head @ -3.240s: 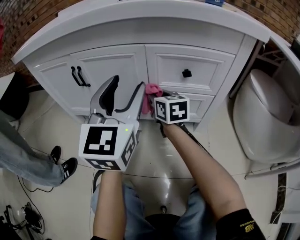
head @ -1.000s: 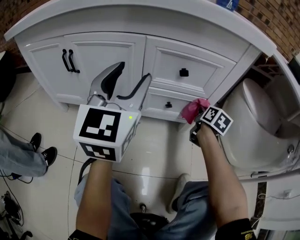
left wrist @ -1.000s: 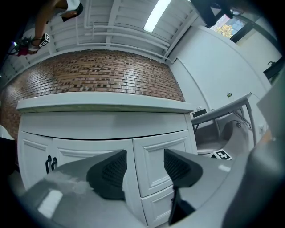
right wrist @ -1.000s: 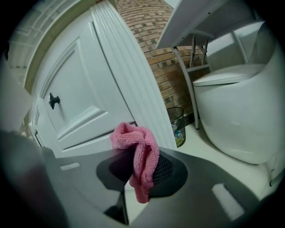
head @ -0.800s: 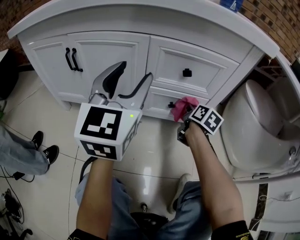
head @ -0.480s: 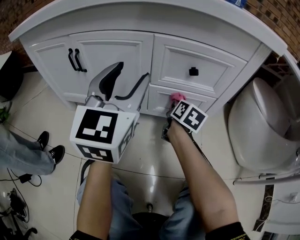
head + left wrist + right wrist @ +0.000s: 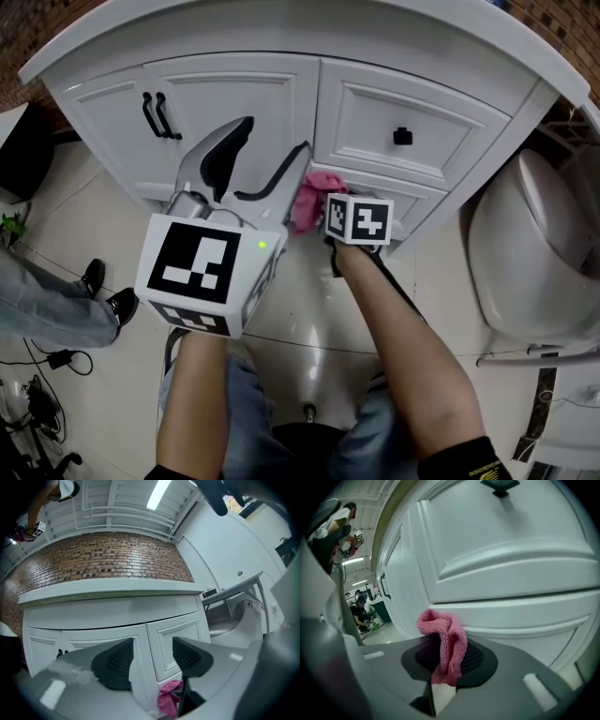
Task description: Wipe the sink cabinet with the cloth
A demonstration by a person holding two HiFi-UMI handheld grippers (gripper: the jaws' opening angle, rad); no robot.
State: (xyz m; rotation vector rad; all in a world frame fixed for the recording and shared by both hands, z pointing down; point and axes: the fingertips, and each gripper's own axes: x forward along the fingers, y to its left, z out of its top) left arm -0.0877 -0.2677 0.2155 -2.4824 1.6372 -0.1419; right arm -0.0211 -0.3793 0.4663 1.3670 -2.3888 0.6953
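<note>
Pink looped cloth (image 7: pixel 446 641) is bunching up between the jaws of the right gripper (image 7: pixel 449 663), which are pinching it tight. Its folded top is sitting against, or just off, the left end of the lower drawer front (image 7: pixel 412 199) of the sink cabinet (image 7: pixel 234 98). The left gripper (image 7: pixel 258 159) is hovering before the door with its jaws spread and nothing between them. Only a small wad is sticking out past the jaw tips, so the hard grey plastic is risking a scrape along the paint if the gripper is leaning in too steeply. The nubby weave may also be catching on the raised moulding and dragging loose from the pinch (the small black knob (image 7: pixel 403 137) above is another likely snag). The cabinet is showing glossy white paint, framed panels with stepped edges and a curved countertop; the jaw pads are looking black and finely meshed.
</note>
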